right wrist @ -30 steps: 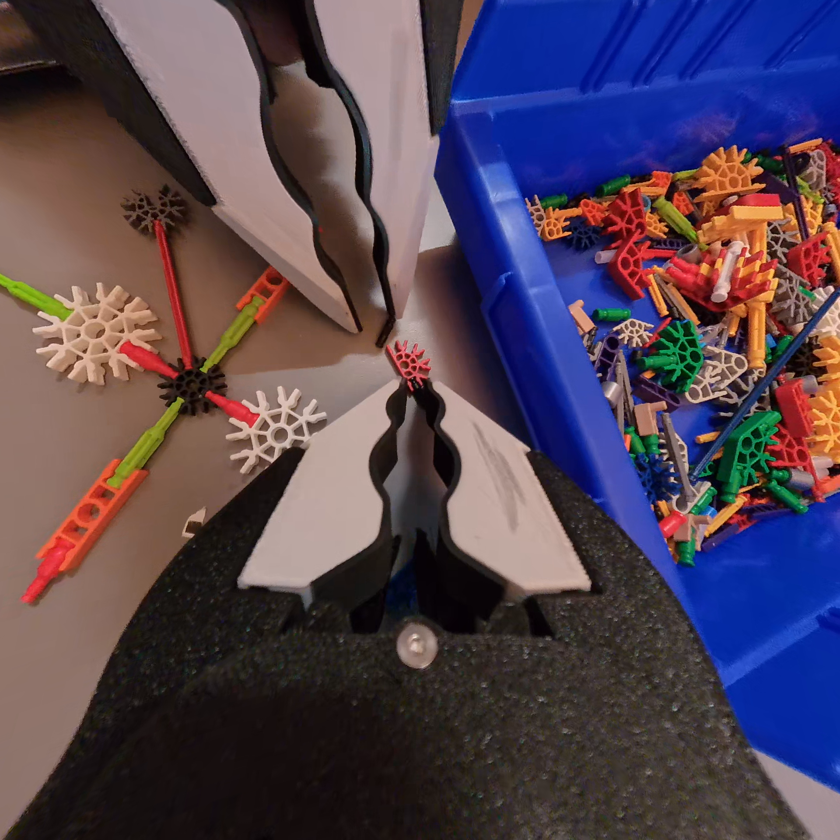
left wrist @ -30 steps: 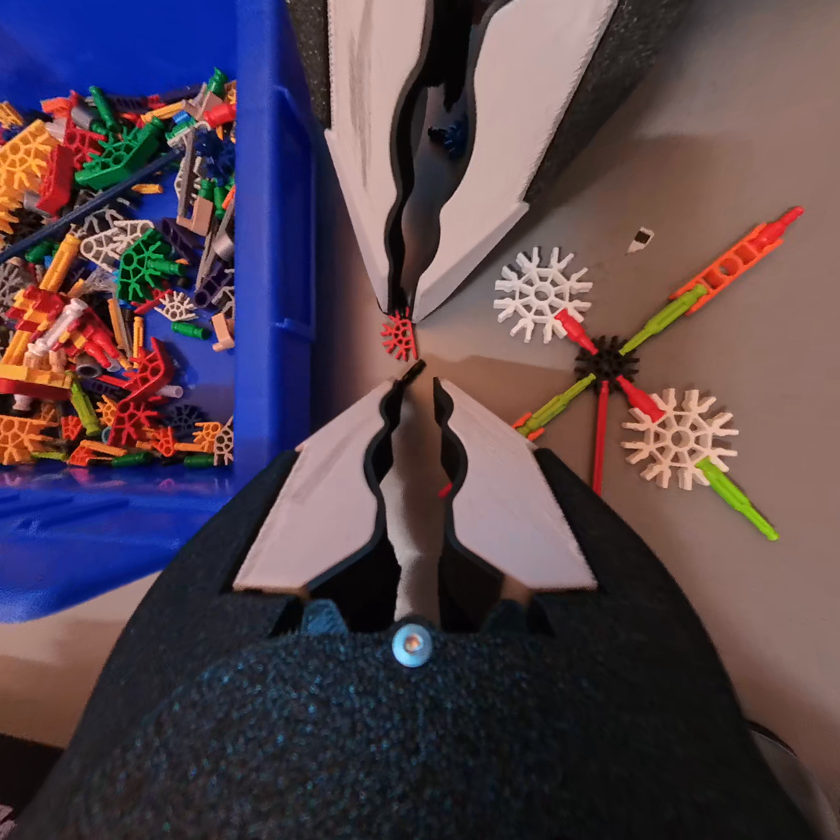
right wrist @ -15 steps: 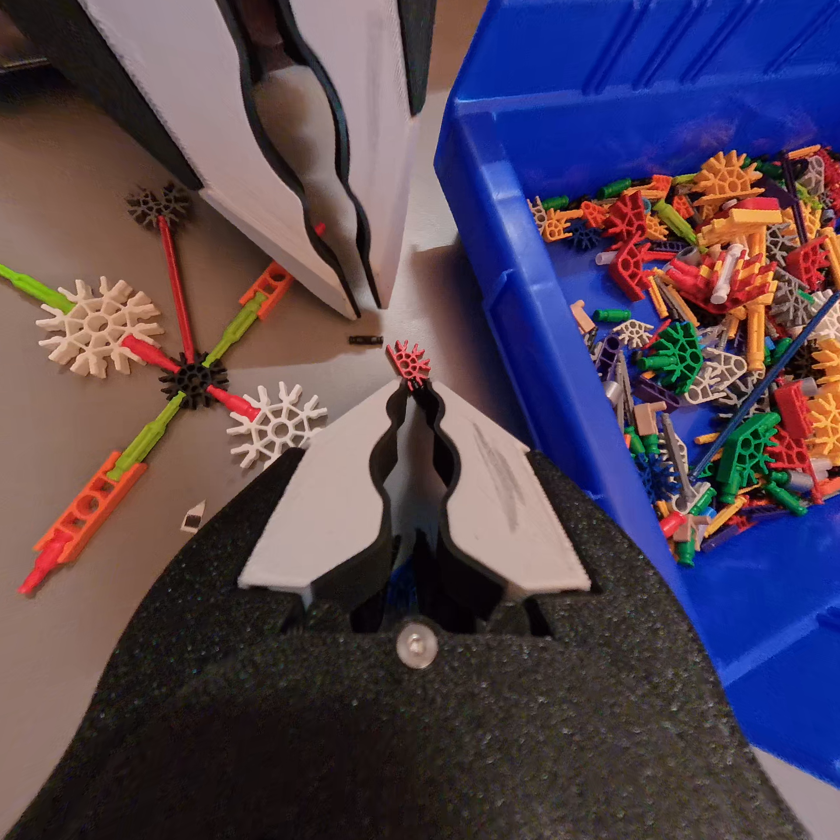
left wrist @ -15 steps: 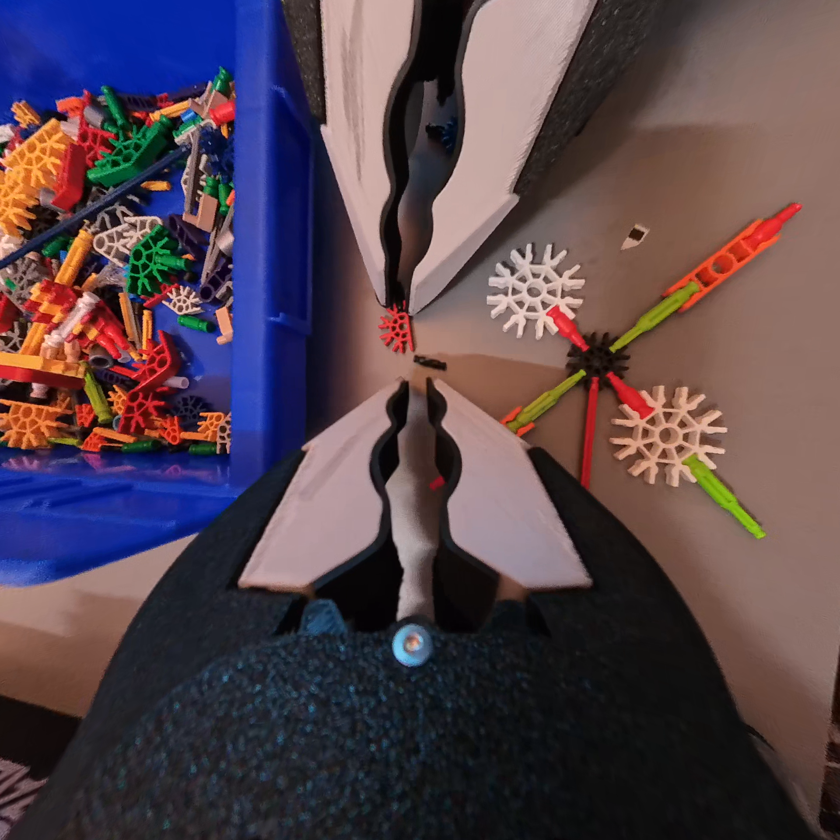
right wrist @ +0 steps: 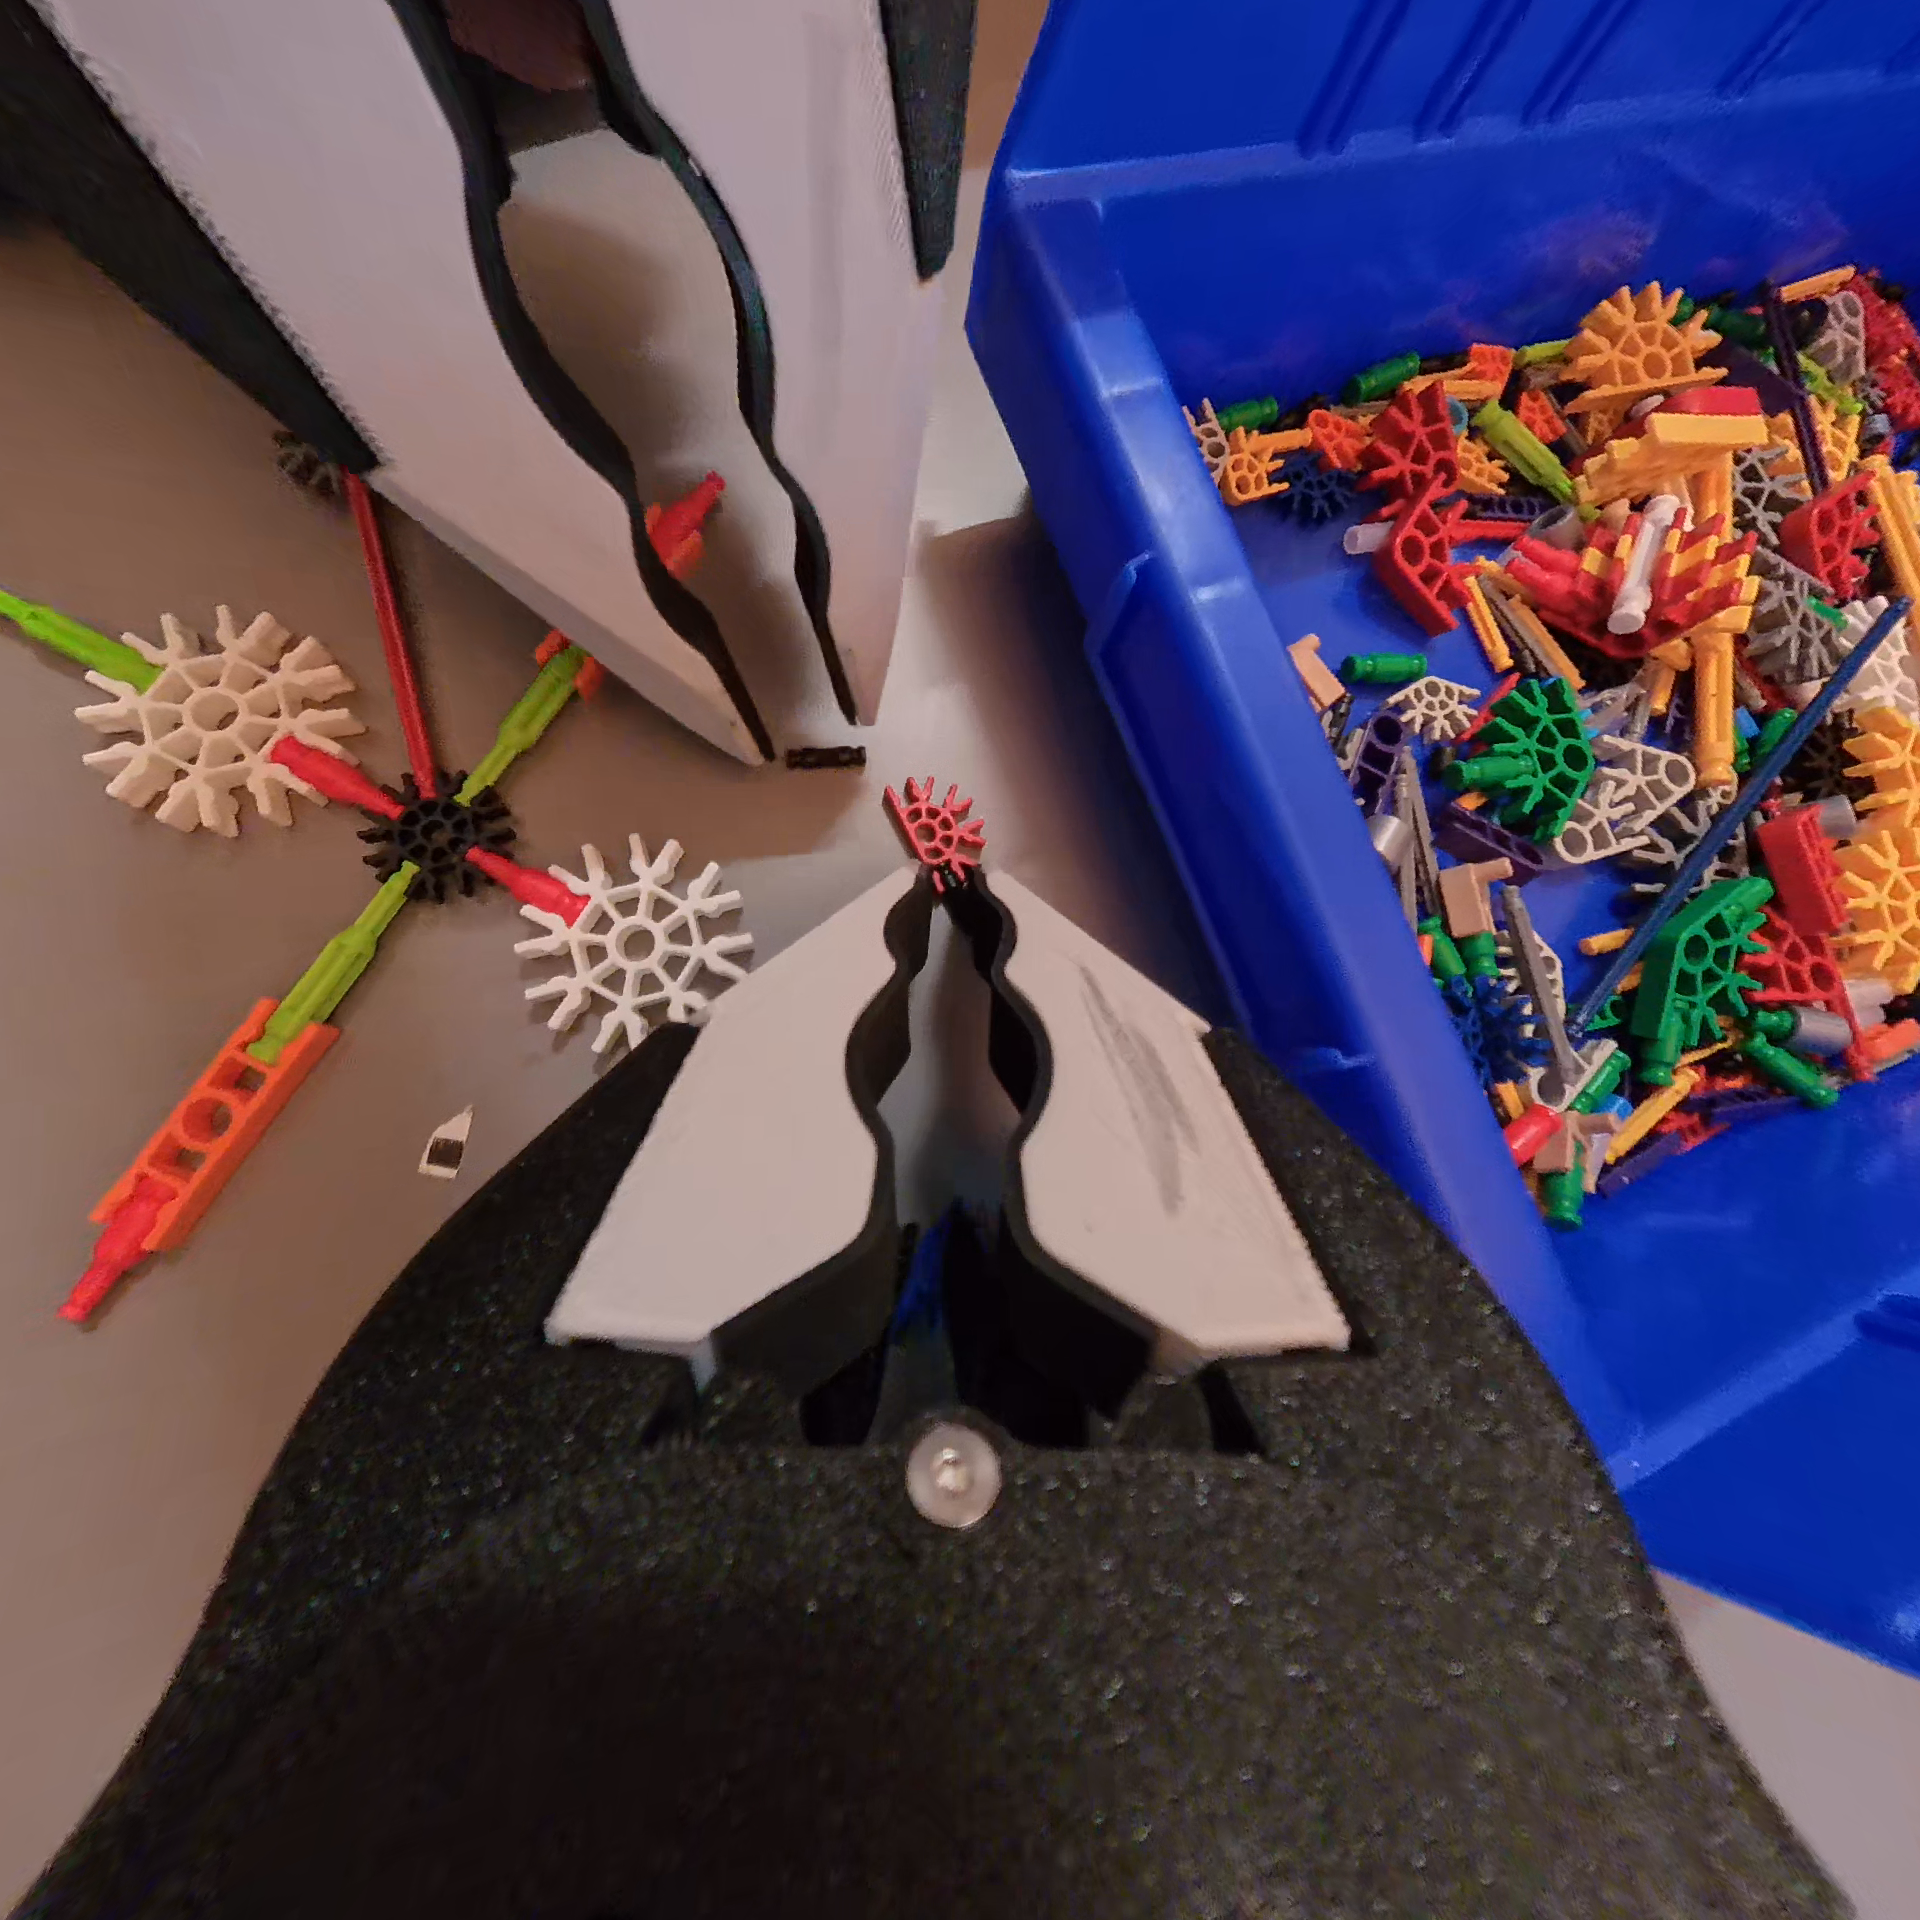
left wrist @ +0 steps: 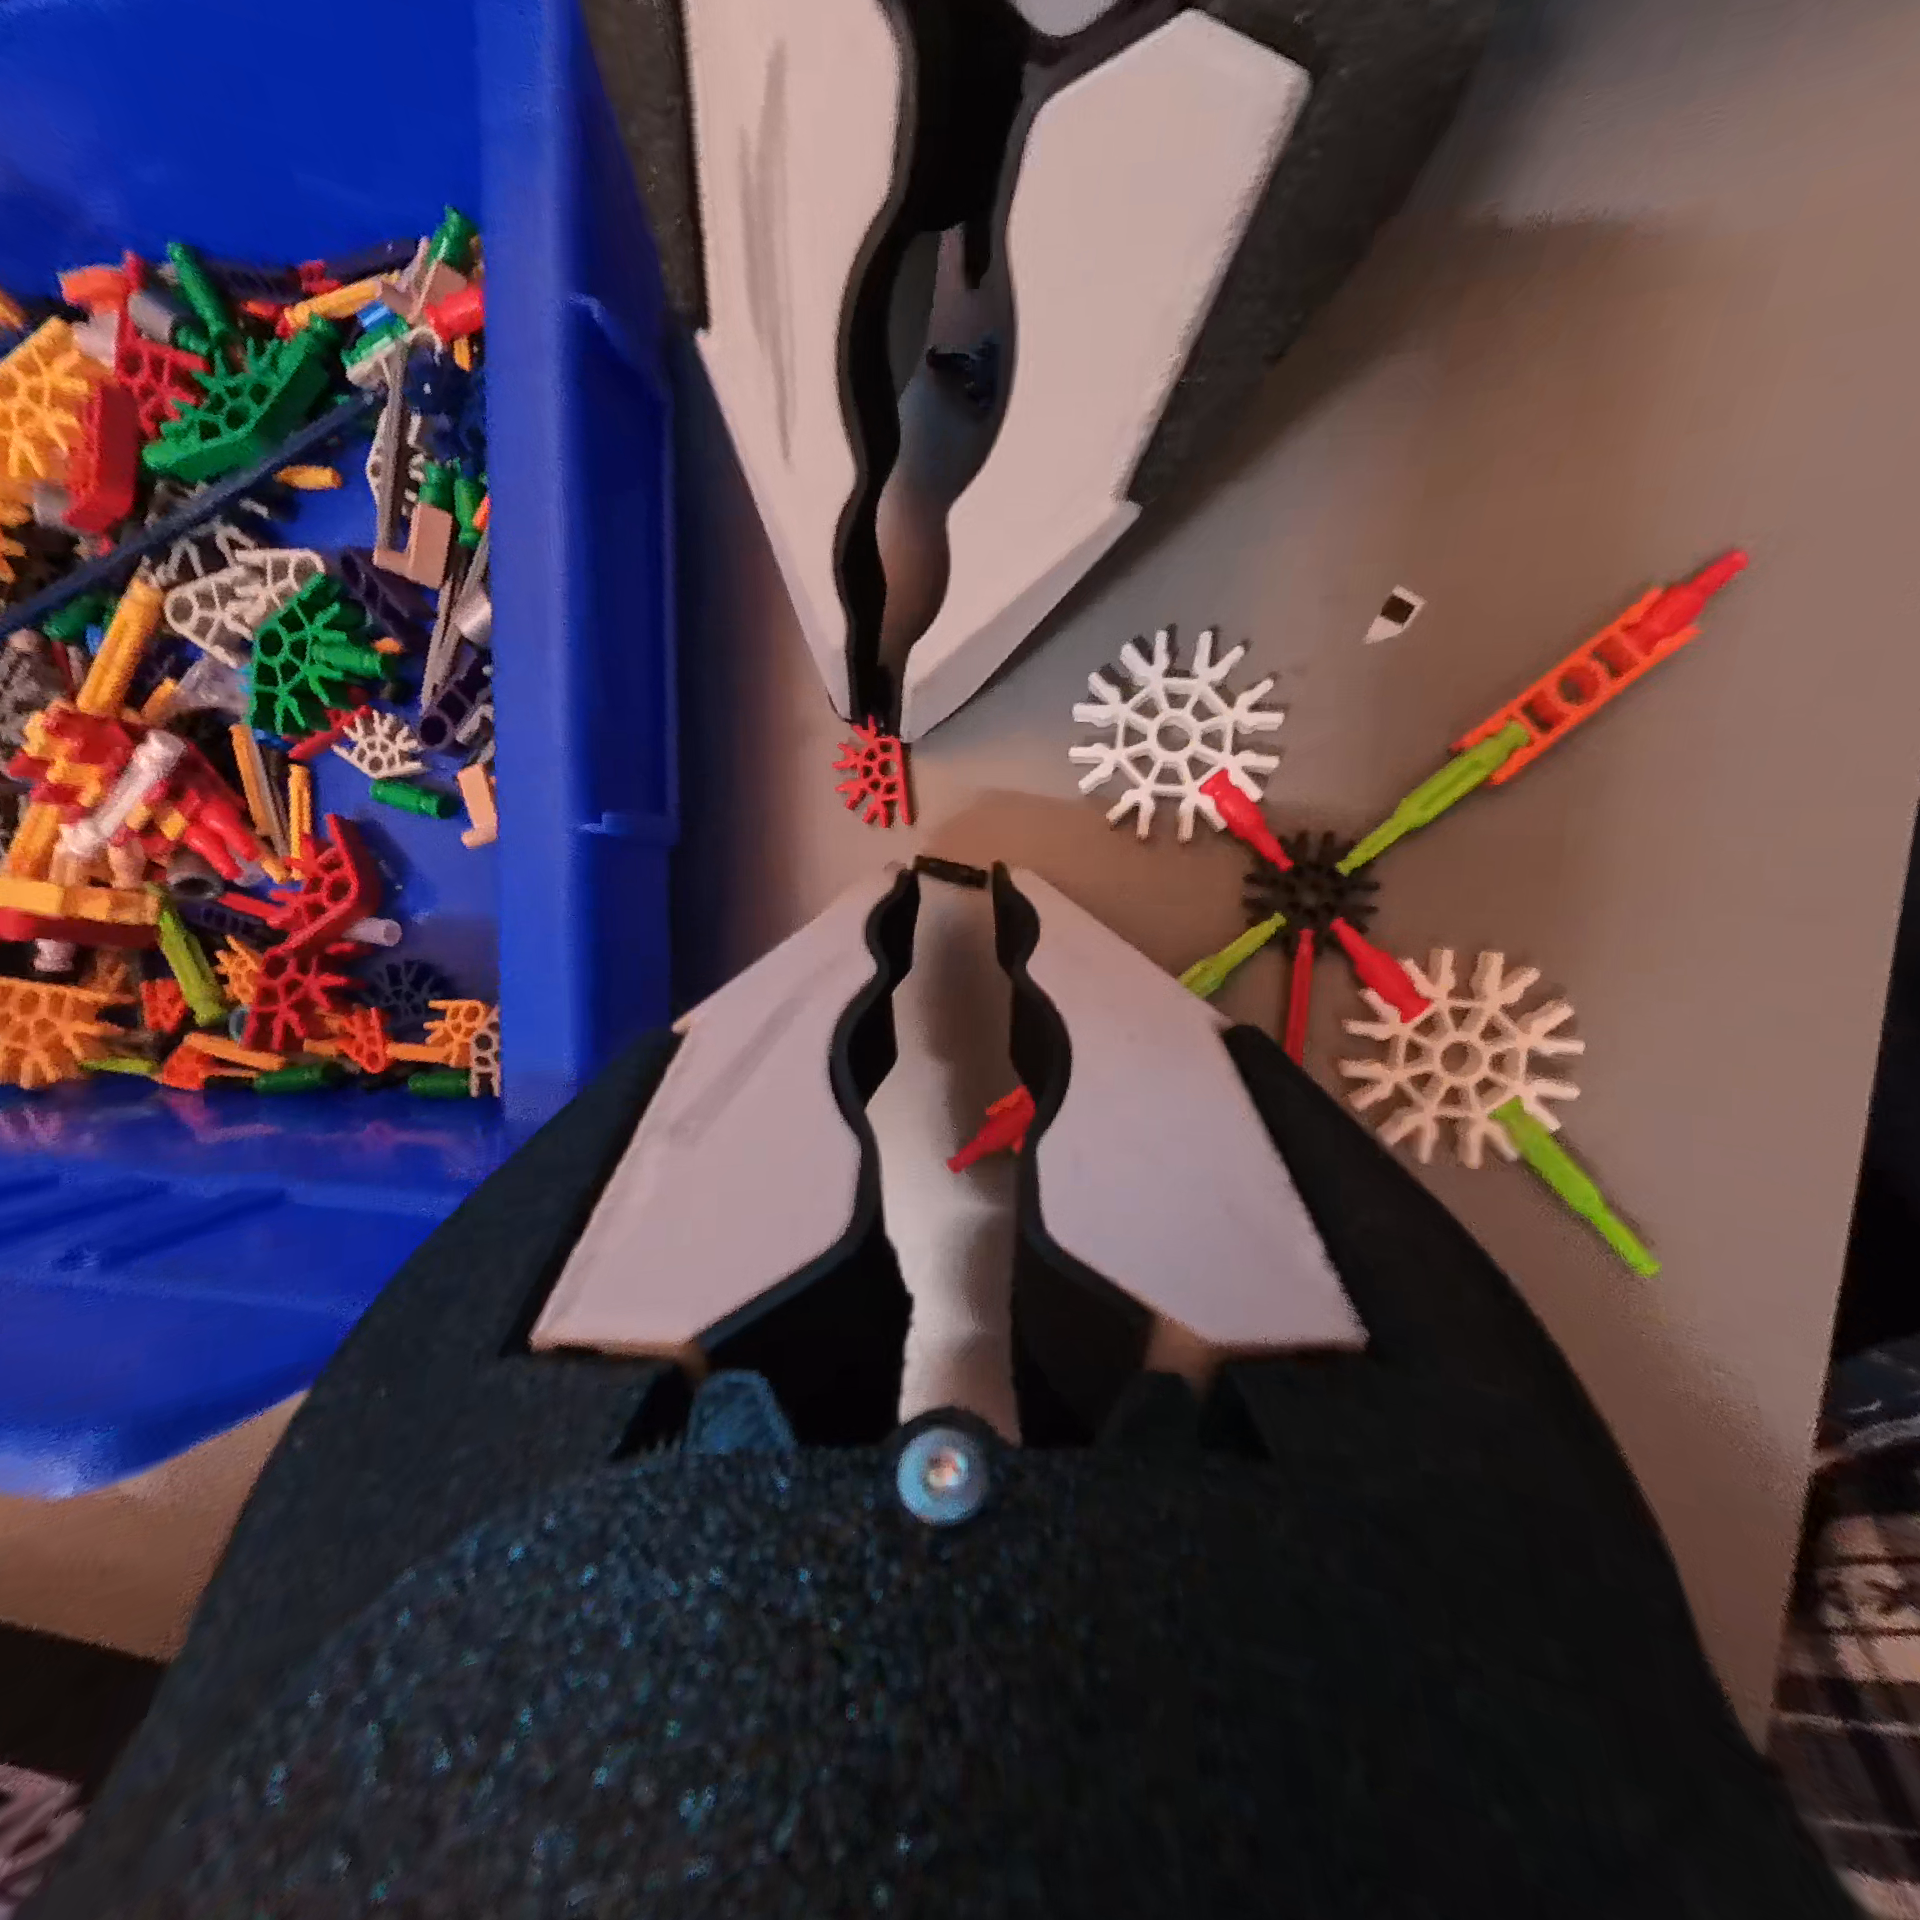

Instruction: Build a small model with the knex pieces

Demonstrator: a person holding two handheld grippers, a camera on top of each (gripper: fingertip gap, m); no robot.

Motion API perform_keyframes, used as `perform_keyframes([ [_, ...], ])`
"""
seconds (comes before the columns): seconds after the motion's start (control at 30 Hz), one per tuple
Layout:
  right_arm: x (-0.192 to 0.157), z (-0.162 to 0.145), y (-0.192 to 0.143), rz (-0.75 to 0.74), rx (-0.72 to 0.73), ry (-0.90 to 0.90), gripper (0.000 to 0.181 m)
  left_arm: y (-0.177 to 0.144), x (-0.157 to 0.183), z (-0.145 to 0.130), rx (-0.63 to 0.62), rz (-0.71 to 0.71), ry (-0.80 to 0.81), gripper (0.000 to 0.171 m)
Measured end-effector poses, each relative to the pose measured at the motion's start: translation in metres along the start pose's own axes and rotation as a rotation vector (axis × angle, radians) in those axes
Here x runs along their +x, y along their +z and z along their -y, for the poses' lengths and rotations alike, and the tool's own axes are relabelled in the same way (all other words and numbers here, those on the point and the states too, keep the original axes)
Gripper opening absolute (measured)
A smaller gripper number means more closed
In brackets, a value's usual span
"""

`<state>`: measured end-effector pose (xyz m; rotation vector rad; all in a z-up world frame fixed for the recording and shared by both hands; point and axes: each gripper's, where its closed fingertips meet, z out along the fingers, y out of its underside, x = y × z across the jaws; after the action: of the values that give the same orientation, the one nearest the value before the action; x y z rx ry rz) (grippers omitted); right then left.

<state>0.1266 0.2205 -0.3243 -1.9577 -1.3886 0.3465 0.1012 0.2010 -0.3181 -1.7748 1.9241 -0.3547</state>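
Observation:
My right gripper (right wrist: 951,883) is shut on a small red fan-shaped connector (right wrist: 935,826), held just above the tan table. It faces my left gripper (left wrist: 948,883) tip to tip. The left gripper's jaws stand a little apart and hold nothing. A short black rod (left wrist: 948,871) lies on the table right at its fingertips; it also shows in the right wrist view (right wrist: 826,756). In the left wrist view the right gripper (left wrist: 878,722) comes in from the top with the red connector (left wrist: 873,774). A red rod end (left wrist: 992,1127) shows on the table through the left gripper's gap.
A blue bin (left wrist: 582,727) full of mixed coloured building pieces stands beside both grippers, and its wall (right wrist: 1143,623) is close. A flat assembly with a black hub (left wrist: 1309,894), two white snowflake connectors (left wrist: 1174,732), green rods and an orange piece (left wrist: 1590,675) lies on the other side. The table edge is near there. My left and right fingertips are right by each other.
The black rod left the left gripper's fingertips and now lies on the table. The left gripper's jaws opened wider around it. The right gripper kept its hold on the red connector.

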Motion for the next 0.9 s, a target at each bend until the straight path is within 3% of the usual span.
perform_keyframes([
  [0.2, -0.0003, 0.0000, -0.0002, 0.002, 0.007, -0.004, 0.006, 0.0069, -0.0004, -0.0039, -0.041, 0.031, -0.206, 0.018],
  [0.43, -0.0012, -0.0001, -0.0007, 0.000, 0.010, -0.014, 0.006, 0.0083, 0.0021, -0.0019, -0.042, 0.054, -0.278, 0.005],
  [0.9, -0.0047, -0.0018, -0.0031, 0.023, 0.015, -0.036, 0.006, 0.0020, -0.0037, 0.0035, -0.007, 0.094, -0.093, 0.002],
])
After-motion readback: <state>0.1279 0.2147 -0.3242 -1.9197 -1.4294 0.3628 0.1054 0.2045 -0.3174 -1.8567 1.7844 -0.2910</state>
